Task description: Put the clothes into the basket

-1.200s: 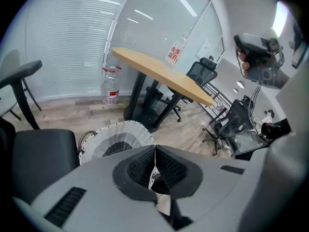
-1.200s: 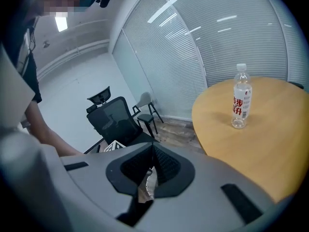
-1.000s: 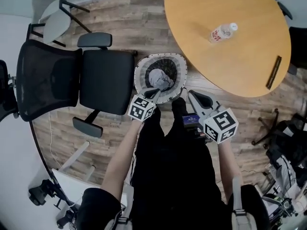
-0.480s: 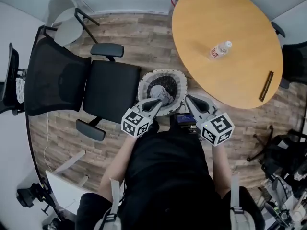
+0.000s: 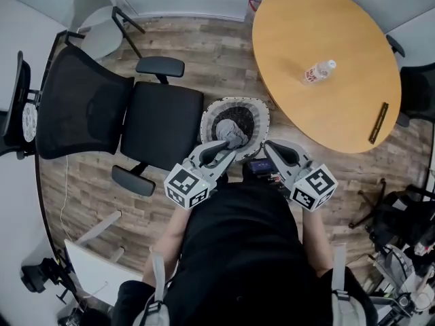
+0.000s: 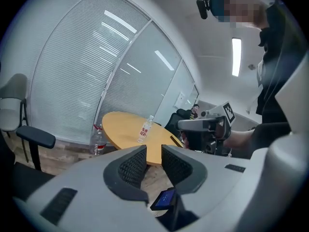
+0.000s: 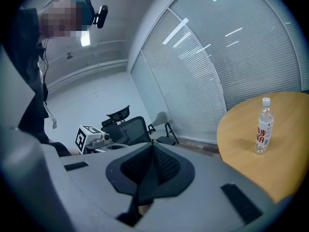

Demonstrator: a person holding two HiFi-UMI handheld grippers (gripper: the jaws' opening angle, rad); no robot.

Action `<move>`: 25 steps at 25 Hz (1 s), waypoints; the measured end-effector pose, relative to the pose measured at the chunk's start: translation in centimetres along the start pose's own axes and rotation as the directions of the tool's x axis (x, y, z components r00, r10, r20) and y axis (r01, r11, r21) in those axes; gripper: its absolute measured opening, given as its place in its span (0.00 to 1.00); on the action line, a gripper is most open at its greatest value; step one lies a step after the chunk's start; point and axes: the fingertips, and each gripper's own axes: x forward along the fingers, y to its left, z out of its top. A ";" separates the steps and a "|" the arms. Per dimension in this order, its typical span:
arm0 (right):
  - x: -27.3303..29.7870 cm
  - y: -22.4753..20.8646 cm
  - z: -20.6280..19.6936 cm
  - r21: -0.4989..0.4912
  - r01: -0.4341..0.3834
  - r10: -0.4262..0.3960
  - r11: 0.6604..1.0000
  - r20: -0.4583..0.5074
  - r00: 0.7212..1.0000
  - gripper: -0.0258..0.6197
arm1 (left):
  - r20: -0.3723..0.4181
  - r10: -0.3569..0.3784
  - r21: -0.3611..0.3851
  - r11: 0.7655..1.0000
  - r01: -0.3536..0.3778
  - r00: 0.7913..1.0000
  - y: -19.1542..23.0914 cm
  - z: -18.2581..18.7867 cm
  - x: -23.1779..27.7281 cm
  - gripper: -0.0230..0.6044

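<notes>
A round woven basket (image 5: 257, 114) stands on the wooden floor between the office chair and the round table, with grey clothes (image 5: 230, 129) bundled inside. My left gripper (image 5: 222, 148) hangs above the basket's near rim. Its jaws are opening: in the left gripper view the left gripper (image 6: 147, 161) shows a narrow gap between its pads with nothing in it. My right gripper (image 5: 270, 147) hovers just right of the basket. In the right gripper view the right gripper (image 7: 152, 164) has its pads pressed together, empty.
A black office chair (image 5: 160, 124) stands left of the basket. The round wooden table (image 5: 319, 26) at the right carries a water bottle (image 5: 319, 71) and a dark flat bar (image 5: 378, 122). A second bottle (image 6: 98, 141) stands on the floor by the table. Bags (image 5: 401, 216) lie at far right.
Both grippers have lifted away from the basket, the left one more. The left tips were down on the grey clothes; now they are above them and parted. The clothes stay in the basket.
</notes>
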 end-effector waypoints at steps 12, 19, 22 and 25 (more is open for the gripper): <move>1.6 1.6 -0.1 -0.006 0.033 -0.032 0.999 0.031 0.999 0.07 | 0.054 -0.052 0.067 0.997 0.049 0.997 -0.2 1.4 -2.3 0.18; 2.1 2.5 -0.3 -0.002 0.055 -0.055 0.998 0.040 0.998 0.07 | 0.054 -0.055 0.077 0.996 0.050 0.997 0.5 1.8 -3.2 0.18; 2.1 2.5 -0.3 0.001 0.064 -0.064 0.998 0.043 0.997 0.07 | 0.057 -0.059 0.082 0.995 0.054 0.997 0.7 2.0 -3.3 0.18; 2.1 2.3 -0.4 0.003 0.069 -0.070 0.998 0.042 0.997 0.07 | 0.057 -0.064 0.085 0.995 0.059 0.996 0.9 2.0 -3.1 0.18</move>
